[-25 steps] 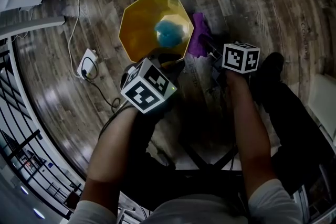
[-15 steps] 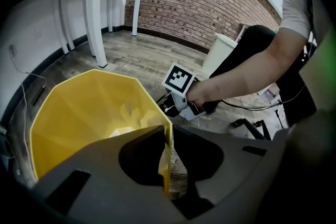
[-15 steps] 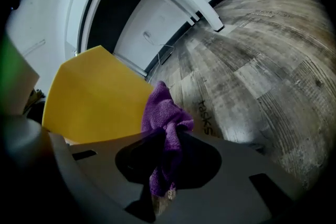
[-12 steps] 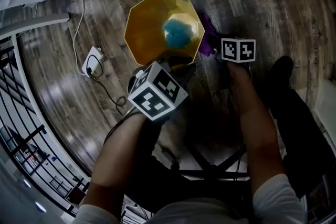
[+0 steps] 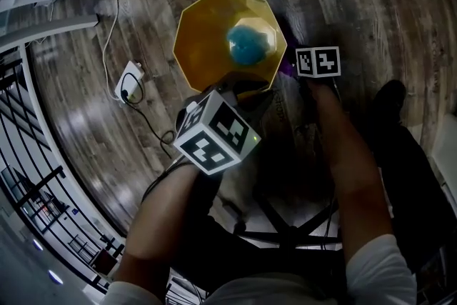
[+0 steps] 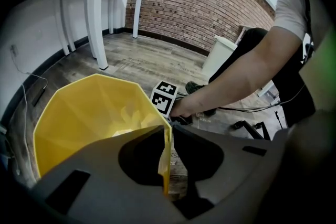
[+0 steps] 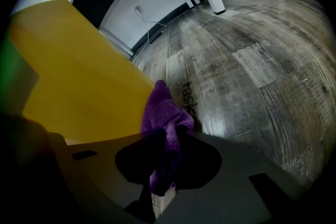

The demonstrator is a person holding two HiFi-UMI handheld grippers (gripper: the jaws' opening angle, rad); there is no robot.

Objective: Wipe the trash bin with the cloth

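One yellow trash bin (image 5: 203, 39) holds a blue wad (image 5: 248, 46); left tool (image 6: 167, 136) grips its rim, right tool (image 7: 169, 139) clamps purple cloth (image 7: 165, 112).

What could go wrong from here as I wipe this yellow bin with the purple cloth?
The left gripper pinches only the thin rim of the yellow faceted plastic trash bin, so a hard wipe might twist it loose. The right gripper holds the purple cloth by a small bunch at the bin's outer wall; dragging could pull it free. The white plug and cable beside the bin could snag.
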